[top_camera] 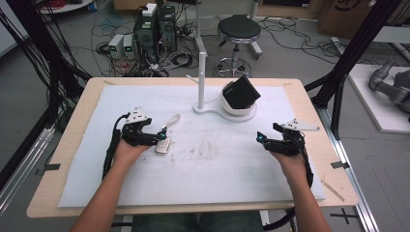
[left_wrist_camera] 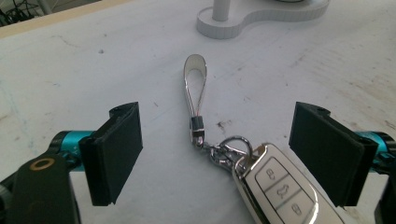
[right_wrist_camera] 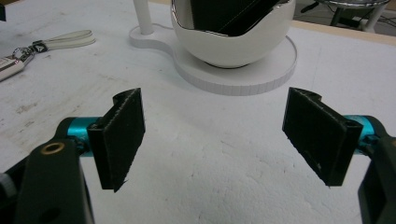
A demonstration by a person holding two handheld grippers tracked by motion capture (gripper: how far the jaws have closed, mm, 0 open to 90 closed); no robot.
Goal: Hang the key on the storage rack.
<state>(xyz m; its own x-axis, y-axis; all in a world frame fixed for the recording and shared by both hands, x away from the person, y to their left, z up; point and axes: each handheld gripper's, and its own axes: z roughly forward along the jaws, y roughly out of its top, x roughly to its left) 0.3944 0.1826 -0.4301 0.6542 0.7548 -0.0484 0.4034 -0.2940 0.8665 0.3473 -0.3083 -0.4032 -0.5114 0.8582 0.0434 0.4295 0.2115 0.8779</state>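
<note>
1. White mat [top_camera: 203, 169] over a wooden table, cables on the floor beyond.
2. Key fob [left_wrist_camera: 275, 191] lying flat at left, strap [left_wrist_camera: 194, 88] stretched toward the far stand [top_camera: 200, 104].
3. Left gripper [left_wrist_camera: 219, 154] wide apart, straddling the fob's ring; probably about to grasp.
4. Right gripper [right_wrist_camera: 212, 140] also wide, idle at right.
5. Next: lower, centre, close on the fob.

High view looks fwd and down from above the person's side, taking in the whole table [top_camera: 77, 145]. Left gripper view sits low and close over the key fob [left_wrist_camera: 280, 191], facing the white stand [left_wrist_camera: 243, 23]. Right gripper view faces the same stand [right_wrist_camera: 243, 74] from nearby; fob [right_wrist_camera: 9, 65] shared too.
</note>
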